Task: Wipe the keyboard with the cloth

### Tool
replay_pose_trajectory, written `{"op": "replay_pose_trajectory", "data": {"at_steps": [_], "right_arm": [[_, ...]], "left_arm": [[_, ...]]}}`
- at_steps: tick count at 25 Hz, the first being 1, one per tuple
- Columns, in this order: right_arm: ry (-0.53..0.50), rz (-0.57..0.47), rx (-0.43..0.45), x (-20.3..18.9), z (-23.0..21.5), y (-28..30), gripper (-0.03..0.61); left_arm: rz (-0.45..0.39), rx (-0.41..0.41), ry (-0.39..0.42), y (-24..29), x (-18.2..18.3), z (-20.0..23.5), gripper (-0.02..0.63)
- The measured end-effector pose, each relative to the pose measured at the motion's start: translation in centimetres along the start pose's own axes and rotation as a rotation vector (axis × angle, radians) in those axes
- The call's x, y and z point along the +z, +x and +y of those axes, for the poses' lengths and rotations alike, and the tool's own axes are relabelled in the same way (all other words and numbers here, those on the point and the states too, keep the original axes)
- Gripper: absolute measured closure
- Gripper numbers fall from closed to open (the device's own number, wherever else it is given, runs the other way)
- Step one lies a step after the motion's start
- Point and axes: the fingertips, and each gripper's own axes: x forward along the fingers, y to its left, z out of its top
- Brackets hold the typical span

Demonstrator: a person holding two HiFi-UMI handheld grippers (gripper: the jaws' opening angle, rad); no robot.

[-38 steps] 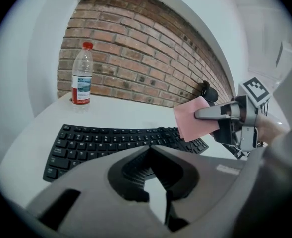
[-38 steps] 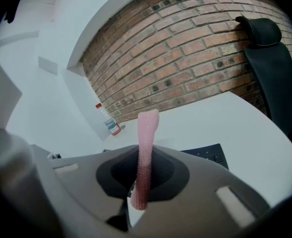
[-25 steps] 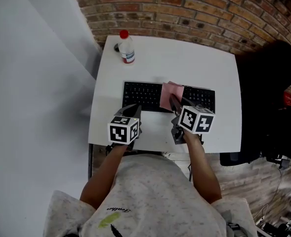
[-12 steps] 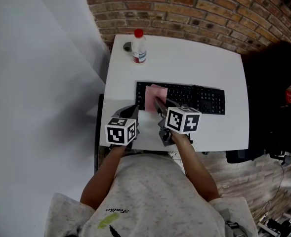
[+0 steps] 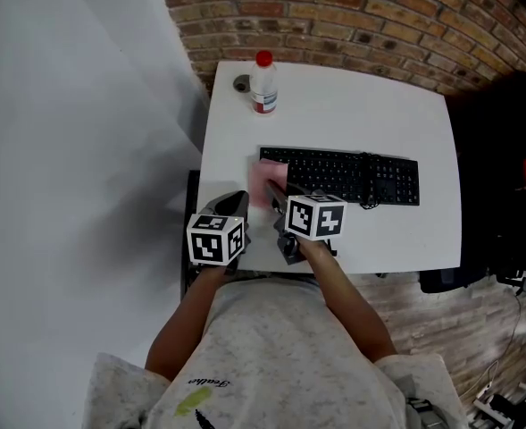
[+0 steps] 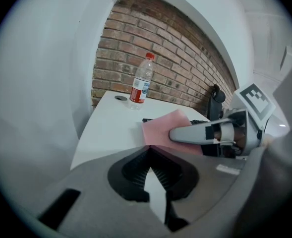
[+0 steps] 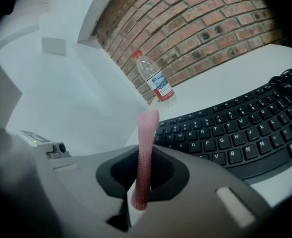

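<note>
A black keyboard lies across the white table. My right gripper is shut on a pink cloth, which rests at the keyboard's left end. In the right gripper view the cloth stands edge-on between the jaws, with the keyboard just to the right. My left gripper hovers near the table's front left edge, shut and holding nothing. The left gripper view shows its jaws closed, with the cloth and the right gripper's fingers ahead.
A clear water bottle with a red cap stands at the table's back left, with a small round lid beside it. A brick wall runs behind the table. A dark chair sits to the right. A white wall is on the left.
My right gripper has dragged the cloth leftward along the keyboard, from its middle to its left end. The left gripper has stayed by the front left edge.
</note>
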Motion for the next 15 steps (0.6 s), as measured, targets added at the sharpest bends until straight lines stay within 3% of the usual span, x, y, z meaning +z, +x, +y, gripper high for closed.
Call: {"op": "replay_pose_trajectory", "data": {"at_steps": [15], "right_arm": [[0.034, -0.023, -0.068, -0.2, -3.8, -3.1, 0.554]], "left_arm": [[0.025, -0.063, 0.041, 2.0, -0.4, -4.2, 0.618]]}}
